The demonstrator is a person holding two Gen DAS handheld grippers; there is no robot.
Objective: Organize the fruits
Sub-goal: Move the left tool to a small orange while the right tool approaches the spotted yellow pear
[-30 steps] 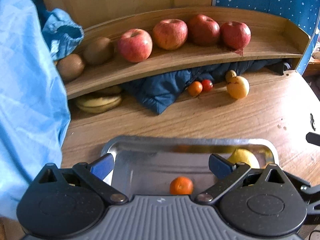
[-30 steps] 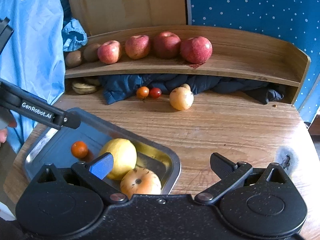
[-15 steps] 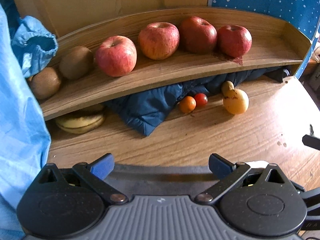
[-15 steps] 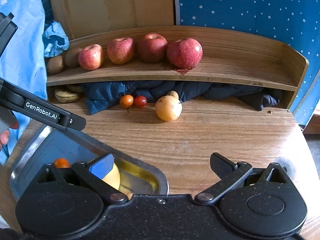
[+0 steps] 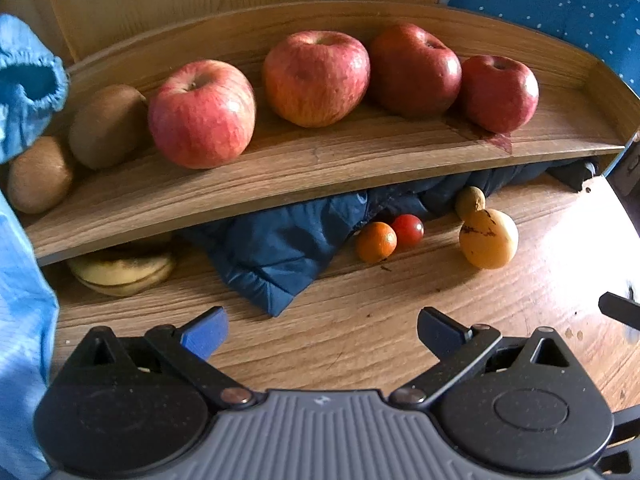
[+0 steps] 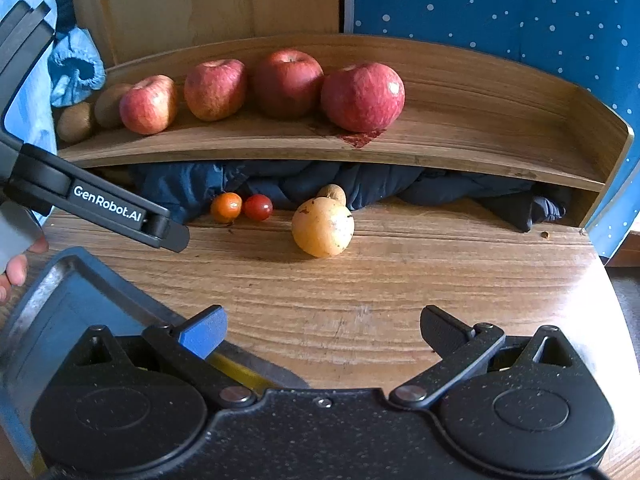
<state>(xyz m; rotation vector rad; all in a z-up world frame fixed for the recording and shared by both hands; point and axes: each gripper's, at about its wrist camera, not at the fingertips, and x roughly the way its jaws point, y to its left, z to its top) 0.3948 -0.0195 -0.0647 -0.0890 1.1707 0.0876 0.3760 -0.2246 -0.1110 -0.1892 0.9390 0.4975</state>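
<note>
Left gripper (image 5: 322,330): we hold it spread wide, empty, above the counter (image 5: 380,312).
Right gripper (image 6: 322,330): likewise wide, empty.
Apples (image 5: 316,78): on the far shelf (image 5: 320,160).
Yellow fruit (image 6: 323,227): on the counter under it.

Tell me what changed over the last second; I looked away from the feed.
Both grippers, left gripper and right gripper, moved forward toward the shelf, so the metal tray slid out of the left view. Nothing was grasped or released; both stay open. Apples and the tabletop fruit kept their places.
</note>
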